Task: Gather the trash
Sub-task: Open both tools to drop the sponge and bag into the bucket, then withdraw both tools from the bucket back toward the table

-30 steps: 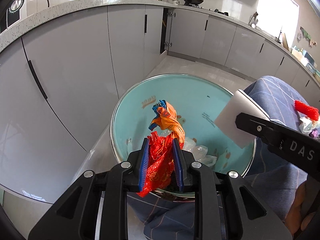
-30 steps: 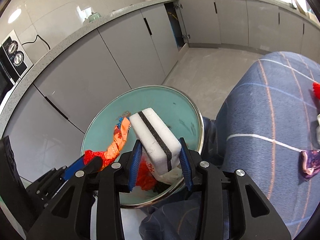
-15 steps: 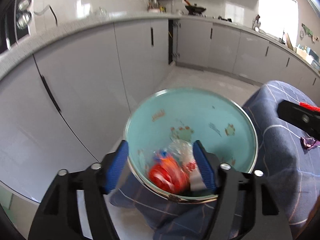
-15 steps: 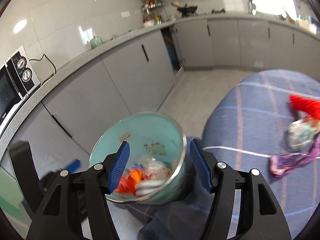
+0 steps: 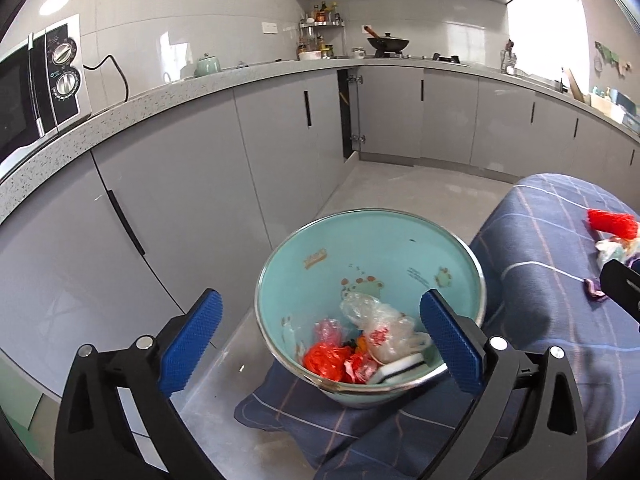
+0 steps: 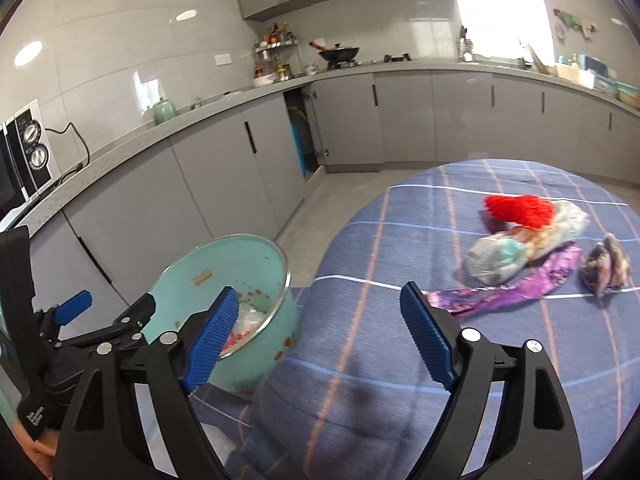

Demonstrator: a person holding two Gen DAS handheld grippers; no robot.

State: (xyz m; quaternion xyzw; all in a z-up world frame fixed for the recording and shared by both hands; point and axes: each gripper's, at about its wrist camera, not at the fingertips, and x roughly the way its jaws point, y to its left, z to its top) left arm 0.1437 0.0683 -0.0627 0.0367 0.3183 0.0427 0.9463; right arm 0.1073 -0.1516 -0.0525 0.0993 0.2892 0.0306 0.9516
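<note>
Turquoise enamel, printed with small cartoon animals and rimmed in bare steel, forms the round bucket (image 5: 372, 264) that stands just beside the near-left edge of a worktop draped in a blue checked cloth (image 6: 400, 360). At its bottom lies the collected rubbish: a crumpled red-orange foil wrapper (image 5: 325, 360), a clear plastic bag with red print (image 5: 380, 328) and a white sponge block with a black stripe (image 5: 396, 369), all heaped together at the near side.

Both sets of tongs have just been opening, with nothing between their blue ribbed pads. The left tongs (image 5: 320, 344) gape wide, hanging above the bucket's near rim. The right tongs (image 6: 312, 336) likewise stand well apart, held over the cloth's near-left edge, the bucket to their left.

Further right on the cloth, more rubbish lies uncollected: a fluffy red net ball (image 6: 520, 210) touching a pale, greenish crumpled plastic bag (image 6: 500, 260), a long shiny purple wrapper (image 6: 520, 288) just in front of them, and a small dark crumpled wrapper (image 6: 606, 266) at the far right. Grey kitchen cabinets (image 5: 224, 184) line the room's left and far walls.
</note>
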